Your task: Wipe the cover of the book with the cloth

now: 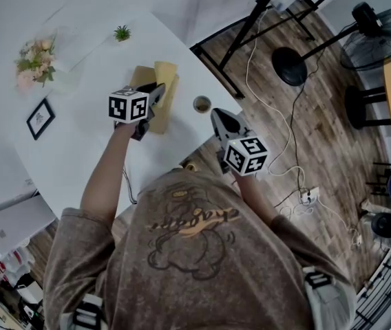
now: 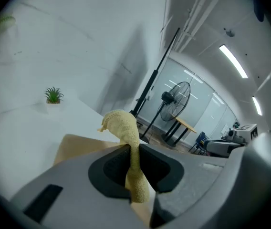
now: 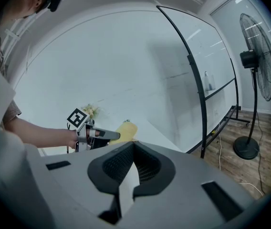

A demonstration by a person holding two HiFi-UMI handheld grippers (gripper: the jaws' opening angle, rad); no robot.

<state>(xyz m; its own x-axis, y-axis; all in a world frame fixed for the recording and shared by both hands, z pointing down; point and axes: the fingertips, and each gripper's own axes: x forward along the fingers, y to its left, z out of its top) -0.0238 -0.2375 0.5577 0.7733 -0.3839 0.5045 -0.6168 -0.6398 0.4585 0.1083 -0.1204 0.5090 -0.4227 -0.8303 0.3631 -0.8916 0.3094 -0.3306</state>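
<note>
A tan book (image 1: 164, 110) lies on the white table (image 1: 78, 150). In the head view my left gripper (image 1: 159, 89) hovers over the book, shut on a yellow cloth (image 1: 166, 71) that sticks out beyond its tips. The left gripper view shows the cloth (image 2: 125, 125) pinched between the jaws of that gripper (image 2: 131, 149), with the book (image 2: 76, 146) below. My right gripper (image 1: 217, 114) is held off the table's right edge, shut, with nothing in it. From the right gripper view (image 3: 133, 144) I see the left gripper (image 3: 108, 135) and the cloth (image 3: 127, 129).
A small cup (image 1: 202, 104) stands near the table's right edge beside the book. A potted plant (image 1: 121, 32), flowers (image 1: 36, 60) and a picture frame (image 1: 40, 117) sit on the table's far and left parts. A fan (image 1: 378, 36), black stands and cables (image 1: 288, 150) occupy the wooden floor at right.
</note>
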